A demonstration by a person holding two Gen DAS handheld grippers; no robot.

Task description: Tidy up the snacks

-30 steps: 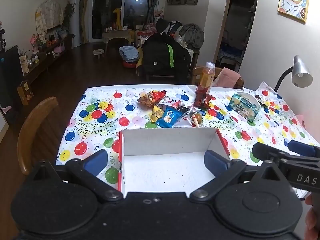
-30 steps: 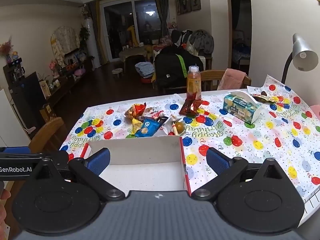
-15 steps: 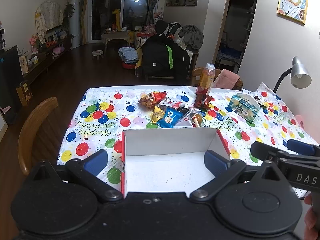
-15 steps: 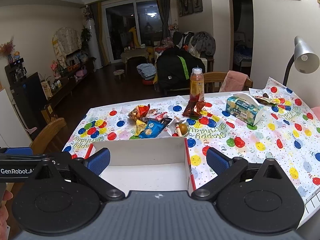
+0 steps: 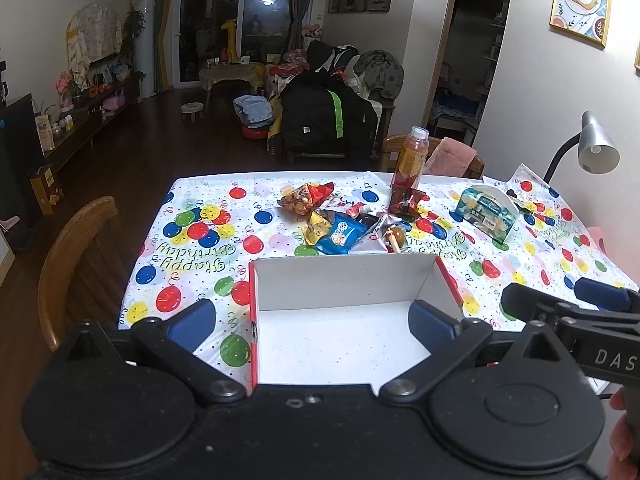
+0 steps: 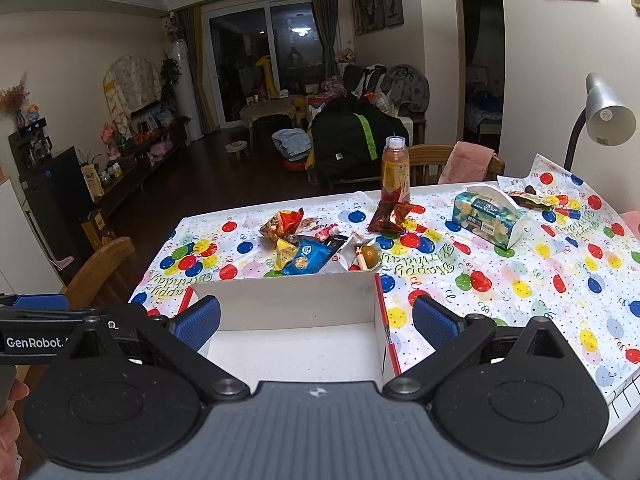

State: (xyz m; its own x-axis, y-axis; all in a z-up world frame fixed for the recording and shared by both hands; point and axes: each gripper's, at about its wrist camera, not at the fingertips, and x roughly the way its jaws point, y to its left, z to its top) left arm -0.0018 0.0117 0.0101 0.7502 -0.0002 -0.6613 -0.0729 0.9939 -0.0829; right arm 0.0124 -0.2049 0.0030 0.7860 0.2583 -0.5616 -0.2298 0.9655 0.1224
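Observation:
A white box with red outer sides [image 5: 344, 280] [image 6: 296, 300] sits empty at the table's near edge. Beyond it lies a heap of snacks: a blue packet [image 5: 340, 234] [image 6: 308, 256], a small yellow packet [image 5: 318, 226] [image 6: 285, 249], a red-orange bag [image 5: 306, 198] [image 6: 282, 222], a dark red packet [image 5: 406, 202] [image 6: 390, 216] and a round sweet on a stick [image 5: 396, 236] [image 6: 366, 256]. My left gripper [image 5: 312, 322] hovers open over the box, holding nothing. My right gripper [image 6: 316, 318] is open above the box's right wall, also with nothing in it.
An orange drink bottle [image 5: 410, 156] [image 6: 395, 168] stands behind the snacks. A tissue box [image 5: 486, 214] [image 6: 486, 216] lies to the right, and a desk lamp [image 5: 596, 150] [image 6: 608, 114] stands at the far right. A wooden chair [image 5: 76, 248] is at the table's left side. The balloon-print cloth [image 5: 192, 240] covers the table.
Both grippers have risen and drawn back a little, so the box and snacks sit slightly lower and farther in each view. Both stay open.

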